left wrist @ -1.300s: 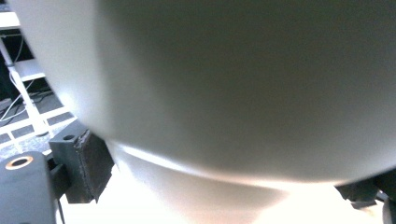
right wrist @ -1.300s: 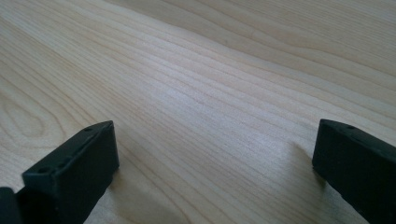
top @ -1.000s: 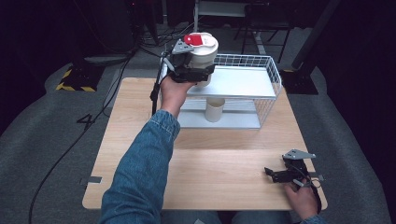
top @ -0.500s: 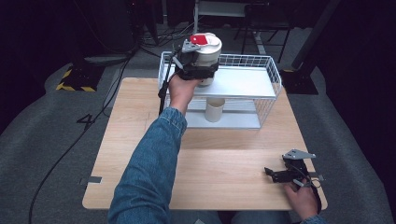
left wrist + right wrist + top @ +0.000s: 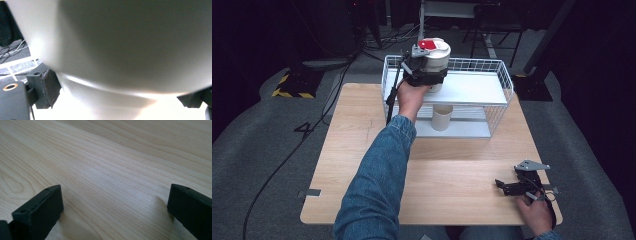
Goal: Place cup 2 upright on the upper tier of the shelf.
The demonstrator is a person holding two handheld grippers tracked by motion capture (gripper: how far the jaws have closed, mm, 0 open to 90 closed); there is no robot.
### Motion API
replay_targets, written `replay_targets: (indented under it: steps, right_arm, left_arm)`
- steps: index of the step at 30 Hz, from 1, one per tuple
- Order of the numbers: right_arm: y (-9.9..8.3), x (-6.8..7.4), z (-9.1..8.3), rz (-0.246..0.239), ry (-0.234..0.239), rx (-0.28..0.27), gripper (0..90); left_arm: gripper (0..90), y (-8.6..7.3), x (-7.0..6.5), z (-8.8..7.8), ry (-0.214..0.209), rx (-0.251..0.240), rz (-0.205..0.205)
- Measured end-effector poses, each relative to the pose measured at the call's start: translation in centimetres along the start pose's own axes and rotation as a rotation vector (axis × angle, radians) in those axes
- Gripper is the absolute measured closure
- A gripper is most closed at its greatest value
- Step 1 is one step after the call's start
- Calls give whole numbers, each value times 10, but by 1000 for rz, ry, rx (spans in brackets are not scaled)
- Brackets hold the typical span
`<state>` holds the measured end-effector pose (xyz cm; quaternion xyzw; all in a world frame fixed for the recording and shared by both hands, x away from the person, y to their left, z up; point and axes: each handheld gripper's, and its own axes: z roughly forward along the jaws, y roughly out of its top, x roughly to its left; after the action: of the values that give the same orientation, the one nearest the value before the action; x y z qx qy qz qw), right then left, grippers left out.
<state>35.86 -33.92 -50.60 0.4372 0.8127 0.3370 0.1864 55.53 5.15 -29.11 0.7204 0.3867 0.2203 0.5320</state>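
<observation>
Our left tool (image 5: 428, 75) pinches a white cup (image 5: 435, 56), lifted over the upper shelf (image 5: 472, 89) of a white wire rack (image 5: 507, 80). In the left gripper view the cup's pale wall (image 5: 120, 45) presses right up against the lens, with a black pad (image 5: 48, 86) hard against its lower left side and the other jaw's corner just showing at the lower right; the jaws stand partly spread, closed on the cup. From above, the cup sits just beyond the tool's body, and a red patch (image 5: 427, 44) (we cannot tell what it is) shows on the grey plate that tops the tool. Our denim sleeve (image 5: 377, 185) stretches behind the tool, back across the wooden worktop (image 5: 362, 140).

Below and slightly to the right of the left tool, a second pale cup (image 5: 442, 117) stands upright on the rack's lower level, under the shelf and apart from the held cup.

Our right tool (image 5: 512, 187) rests well apart from all this, low on the worktop's near right corner. Its jaws are spread wide with bare wood grain (image 5: 112, 177) between them, holding nothing.
</observation>
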Motion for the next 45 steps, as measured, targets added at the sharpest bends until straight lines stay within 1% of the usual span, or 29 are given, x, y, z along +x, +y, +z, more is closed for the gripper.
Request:
replay_targets:
  steps: [7, 12, 19, 28, 31, 35, 39, 43, 45]
  right_arm:
    - [0, 0, 0, 0, 0, 0, 6]
    - [0, 0, 0, 0, 0, 0, 6]
    - [0, 0, 0, 0, 0, 0, 6]
    - [0, 0, 0, 0, 0, 0, 6]
    - [0, 0, 0, 0, 0, 0, 6]
    - [0, 0, 0, 0, 0, 0, 6]
    - [0, 0, 0, 0, 0, 0, 6]
    - [0, 0, 0, 0, 0, 0, 6]
    - [0, 0, 0, 0, 0, 0, 6]
  left_arm:
    - [110, 0, -2, 1, 11, 3, 15]
    - [110, 0, -2, 1, 11, 2, 18]
    - [108, 0, -3, 2, 15, 2, 13]
    - [100, -1, -2, 3, 10, -7, 4]
    - [87, -1, -2, 4, 11, -8, -1]
    - [49, -1, 0, 5, 16, -9, -13]
    - [10, -1, 0, 5, 30, -9, -22]
    - [0, 0, -1, 1, 26, -15, -24]
    - [0, 2, -1, -3, 24, -19, -19]
